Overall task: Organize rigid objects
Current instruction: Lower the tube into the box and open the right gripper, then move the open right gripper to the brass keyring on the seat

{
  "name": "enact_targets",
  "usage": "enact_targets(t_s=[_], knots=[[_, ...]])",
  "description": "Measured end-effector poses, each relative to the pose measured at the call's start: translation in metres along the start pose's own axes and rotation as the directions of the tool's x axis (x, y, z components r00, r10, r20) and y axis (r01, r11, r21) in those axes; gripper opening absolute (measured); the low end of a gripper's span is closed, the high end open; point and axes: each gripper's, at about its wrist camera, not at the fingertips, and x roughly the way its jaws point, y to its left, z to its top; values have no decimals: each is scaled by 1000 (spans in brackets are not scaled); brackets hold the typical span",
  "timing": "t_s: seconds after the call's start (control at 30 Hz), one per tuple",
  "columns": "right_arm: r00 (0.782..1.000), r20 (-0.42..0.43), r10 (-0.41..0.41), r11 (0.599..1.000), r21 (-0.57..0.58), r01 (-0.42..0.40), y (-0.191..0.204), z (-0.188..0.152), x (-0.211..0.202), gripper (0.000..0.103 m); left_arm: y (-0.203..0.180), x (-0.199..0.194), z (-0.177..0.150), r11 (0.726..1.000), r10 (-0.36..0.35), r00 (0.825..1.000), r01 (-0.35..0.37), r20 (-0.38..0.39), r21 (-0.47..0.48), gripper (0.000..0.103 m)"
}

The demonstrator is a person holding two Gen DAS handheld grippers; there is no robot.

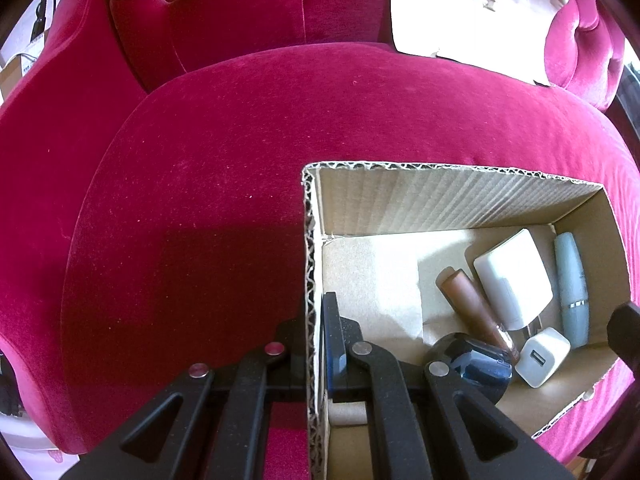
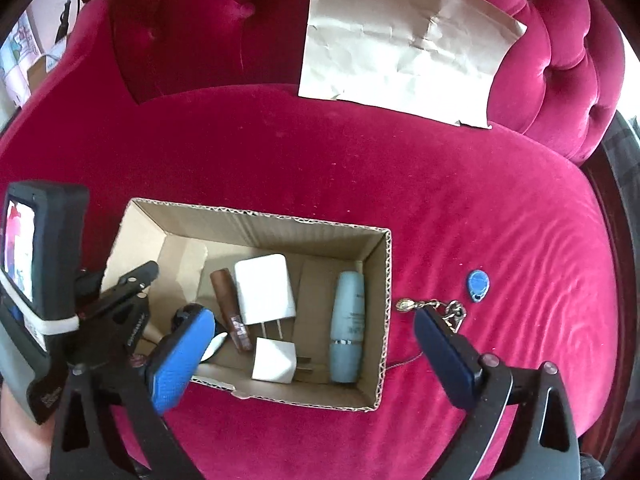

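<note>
Down on a crimson velvet seat (image 2: 280,168), with a crumpled paper sheet (image 2: 400,48) propped well behind the box (image 2: 260,226). Open-topped cardboard, that box, sitting flat on the cushion.

Over at the box's left wall: left gripper (image 1: 313,320), pressed together and pinching the corrugated edge, one pad inside, one outside. Same clamp visible from the right wrist camera too, at the box's left rim.

Above the box's near side: right gripper (image 2: 312,312), spread wide, nothing pinched. Left finger hanging over the box's near-left corner, right finger outside the right wall.

Inside the box, plenty packed already:
- Big white charger (image 2: 264,292) mid-floor, prongs toward the near wall.
- Small white charger (image 2: 274,360) just in front of it, by the near wall.
- Brown tube (image 2: 230,304) lying just beside the big charger's left side.
- Pale blue tube (image 2: 348,328) lying along the right wall.
- Dark blue glossy thing (image 1: 468,360) at the near-left, half hidden, hard to say what.

Outside the box, just right of its right wall: metal chain (image 2: 436,306) on the velvet, right beside the right finger's tip. Slightly farther right of the box: blue fob (image 2: 479,286), flat on the cushion near the chain's ring. Joined to it or not, cannot tell.
</note>
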Motion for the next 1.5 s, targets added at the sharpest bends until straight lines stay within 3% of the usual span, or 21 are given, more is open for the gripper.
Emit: enact_targets(t_s=[0.67,1.17,1.5], knots=[[998,32,45,998,32,-46,-23,1,-23,103,-1,-1,1,1000,3,1000,-3,0,5,4],[997,74,-13,994,105,5,-81,3,-30,103,0,0,0,1000,-1,1000,1,-2,6,4],[997,52,-57,986,157,49,-118,2,-18,103,-1,0,1,1000,1,1000,-1,-1,9,4]])
